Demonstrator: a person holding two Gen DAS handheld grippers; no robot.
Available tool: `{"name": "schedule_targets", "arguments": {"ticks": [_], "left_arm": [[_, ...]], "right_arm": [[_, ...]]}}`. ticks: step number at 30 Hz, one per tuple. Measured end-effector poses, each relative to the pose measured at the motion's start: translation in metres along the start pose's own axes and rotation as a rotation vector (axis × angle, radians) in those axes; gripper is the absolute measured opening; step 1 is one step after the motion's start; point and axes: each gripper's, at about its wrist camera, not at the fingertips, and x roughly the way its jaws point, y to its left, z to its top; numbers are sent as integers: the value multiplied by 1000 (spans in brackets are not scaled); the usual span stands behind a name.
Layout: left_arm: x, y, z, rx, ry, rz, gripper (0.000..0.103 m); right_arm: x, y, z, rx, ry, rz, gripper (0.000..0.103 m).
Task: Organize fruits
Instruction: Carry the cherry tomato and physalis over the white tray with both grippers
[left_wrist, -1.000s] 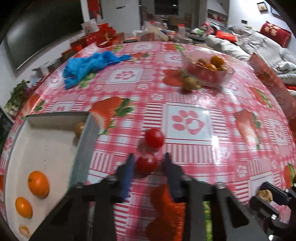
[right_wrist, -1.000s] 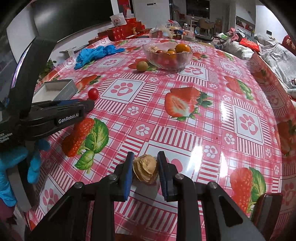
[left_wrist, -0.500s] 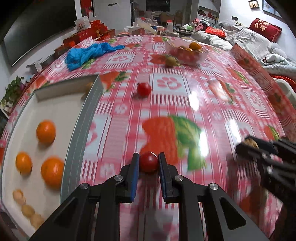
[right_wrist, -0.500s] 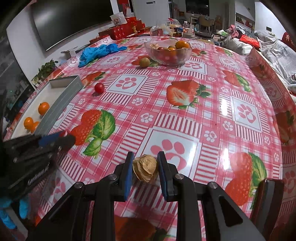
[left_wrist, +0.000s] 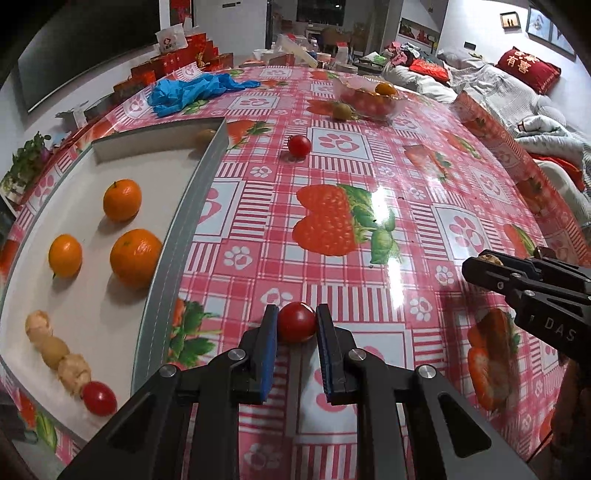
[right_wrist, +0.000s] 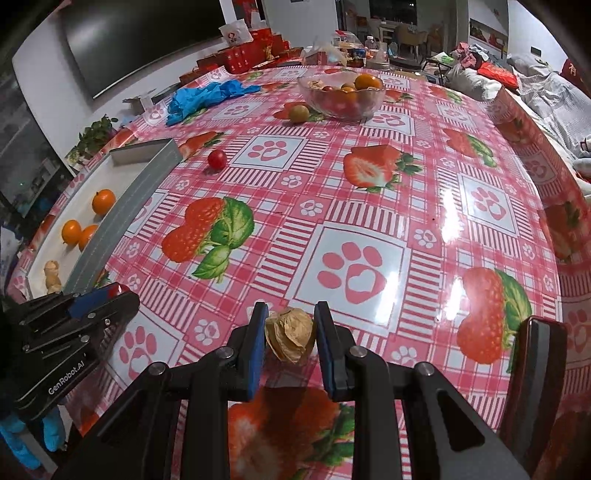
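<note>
While a cherry tomato (left_wrist: 296, 322) is clamped between the blue pads of the left gripper (left_wrist: 296, 325), a papery husked physalis (right_wrist: 290, 334) is gripped in the same way between the pads of the right gripper (right_wrist: 290, 332). Both fruits are held above the strawberry-and-paw tablecloth (left_wrist: 369, 184). In the left wrist view, the white tray (left_wrist: 173, 243) is seen at nine o'clock of the held tomato; three oranges (left_wrist: 135, 252) are laid in its middle, and a row of three husked physalis (left_wrist: 55, 350) ending in a second cherry tomato (left_wrist: 98, 398) is set along its near edge. Another small fruit is half hidden behind the tray's far wall. A loose cherry tomato (left_wrist: 299, 145) is left on the cloth at twelve o'clock. Beyond it, a yellow-green fruit (left_wrist: 341, 110) is placed just beside a glass bowl (left_wrist: 369, 101) in which mixed fruit is kept. A heap of blue gloves (left_wrist: 192, 90) is found at eleven o'clock, near the far edge.
</note>
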Motion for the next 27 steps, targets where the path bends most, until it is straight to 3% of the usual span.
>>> {"name": "schedule_targets", "arguments": {"ticks": [18, 27], "left_arm": [[-46, 33, 12, -52, -115, -8, 21], [-61, 80, 19, -128, -164, 39, 21]], "right_arm": [[-12, 51, 32, -42, -4, 70, 28], [-6, 108, 57, -127, 5, 133, 28]]}}
